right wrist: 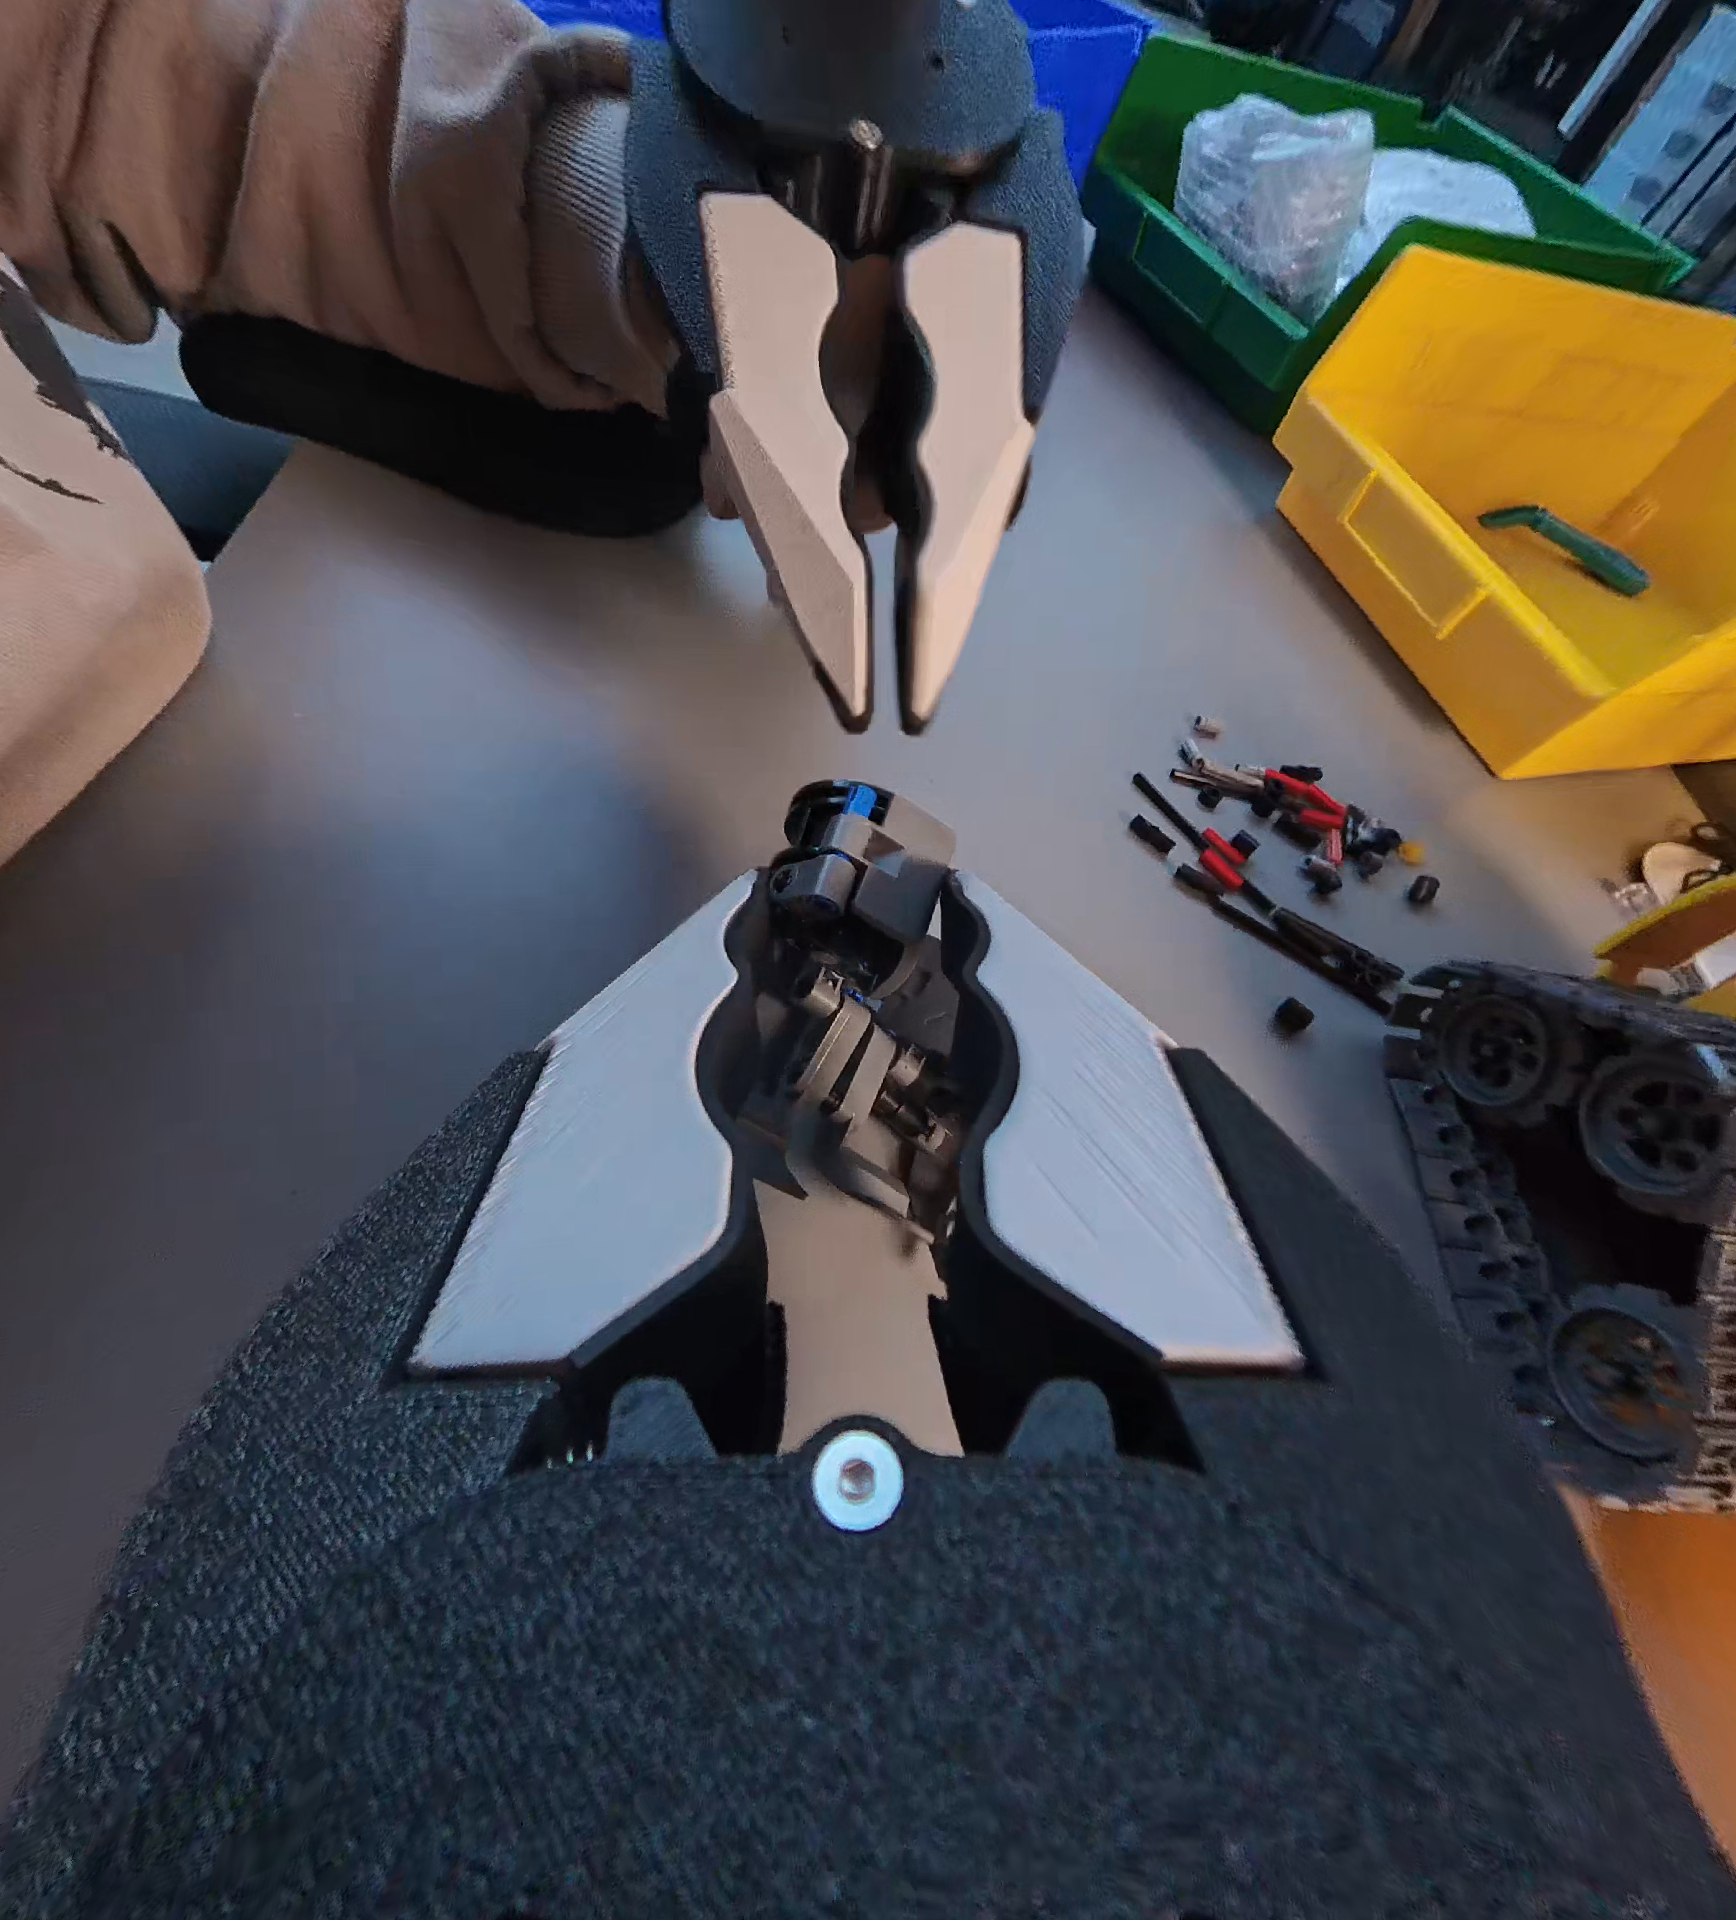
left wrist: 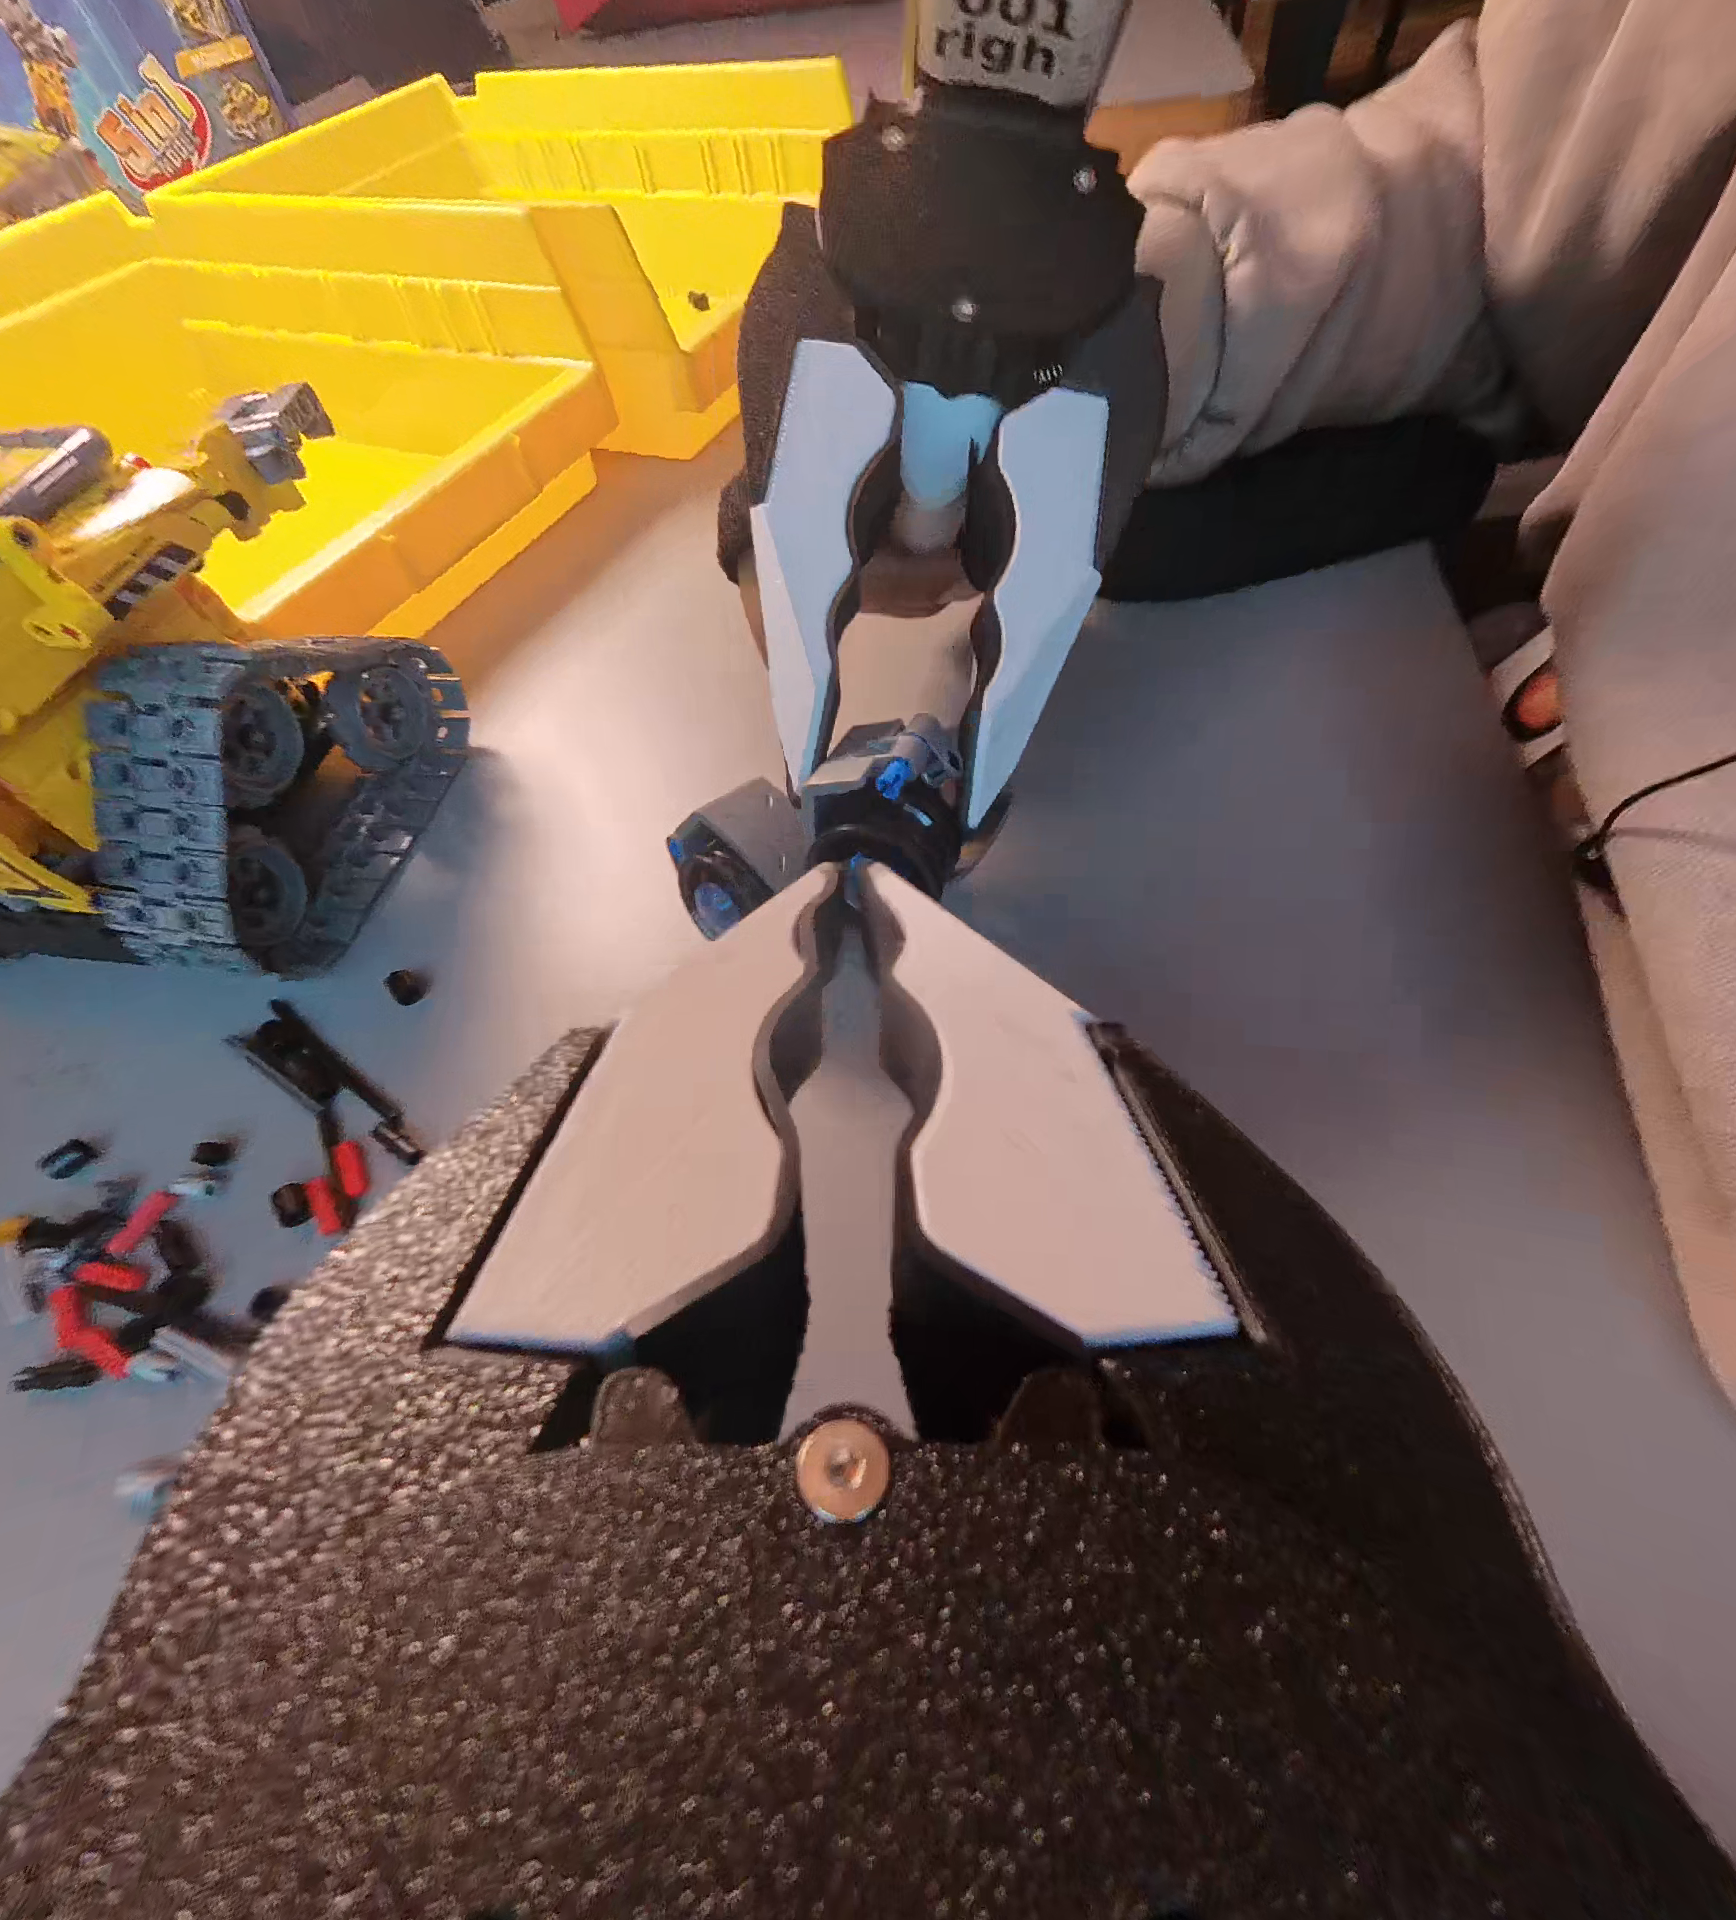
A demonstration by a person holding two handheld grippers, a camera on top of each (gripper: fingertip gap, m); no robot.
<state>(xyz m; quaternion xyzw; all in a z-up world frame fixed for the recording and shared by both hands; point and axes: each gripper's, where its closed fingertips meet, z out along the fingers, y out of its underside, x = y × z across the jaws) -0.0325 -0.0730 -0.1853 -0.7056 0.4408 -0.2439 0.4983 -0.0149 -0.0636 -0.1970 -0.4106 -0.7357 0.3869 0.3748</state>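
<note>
My right gripper (right wrist: 856, 883) is shut on a small grey and black brick assembly (right wrist: 843, 1049) with blue pins, held above the grey table (right wrist: 428, 779). The assembly's front end sticks out past the fingertips. In the left wrist view the right gripper (left wrist: 890, 810) comes in from the top with the assembly (left wrist: 864, 774) between its tips. My left gripper (left wrist: 848, 888) faces it tip to tip, its jaws closed to a narrow slit with nothing seen between them. In the right wrist view the left gripper (right wrist: 882, 717) hangs just beyond the assembly's front end, a small gap apart.
A yellow tracked vehicle model (left wrist: 116, 727) stands on the left, also in the right wrist view (right wrist: 1622, 1143). Loose red and black pieces (left wrist: 116, 1278) lie beside it. Yellow bins (left wrist: 376, 343) and a green bin (right wrist: 1207, 291) line the far edge. A person's sleeves (left wrist: 1363, 260) are close by. The tips of both grippers are at nearly the same place.
</note>
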